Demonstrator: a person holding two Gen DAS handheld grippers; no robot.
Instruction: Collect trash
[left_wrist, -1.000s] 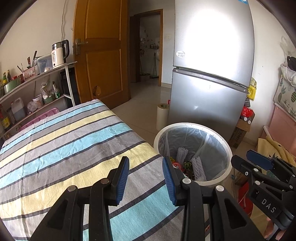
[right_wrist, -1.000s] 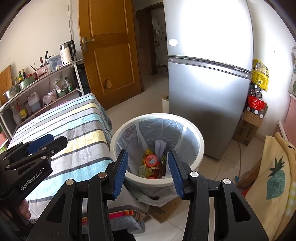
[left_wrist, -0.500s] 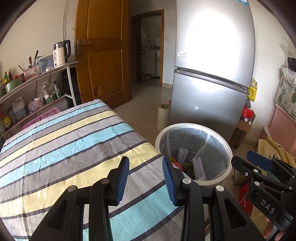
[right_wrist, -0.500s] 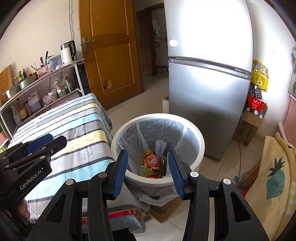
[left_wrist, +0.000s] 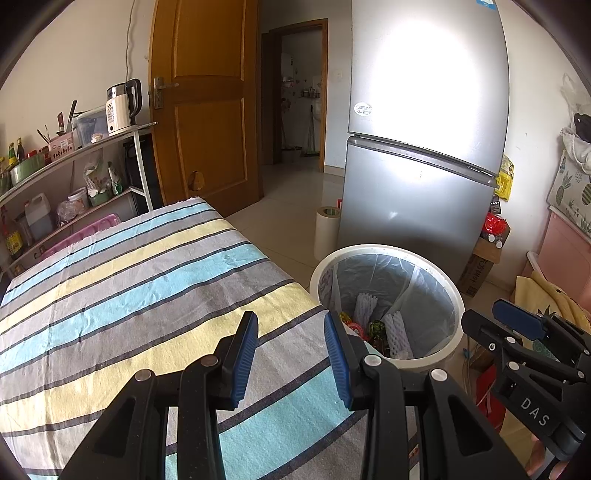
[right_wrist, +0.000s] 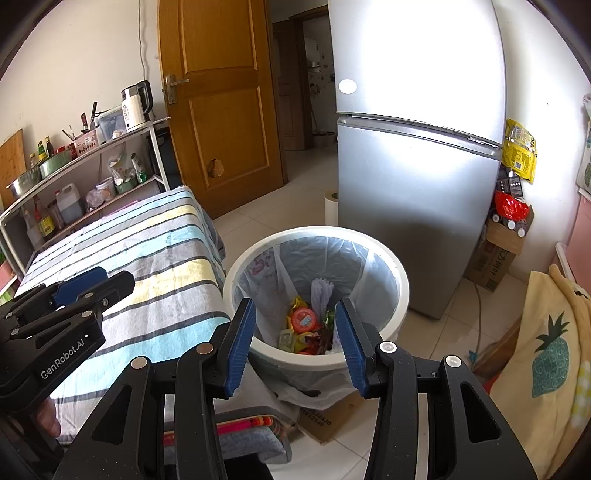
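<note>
Trash (right_wrist: 306, 325) sits piled at the bottom of the lined white bin (right_wrist: 400, 291) on the floor, tight against the striped table's (left_wrist: 122, 288) corner and before the fridge (right_wrist: 413, 155), mouth straight up so scraps can drop in from the edge. Foam sleeves (left_wrist: 364, 306) stand on end among wrappers. Right gripper (right_wrist: 295, 332) hangs over the bin, left gripper (left_wrist: 291, 350) over the cloth, both parted and empty.

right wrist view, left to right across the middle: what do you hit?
Left tongs → striped tablecloth → white trash bin with wrappers inside → cardboard box → pineapple-print cloth.
</note>
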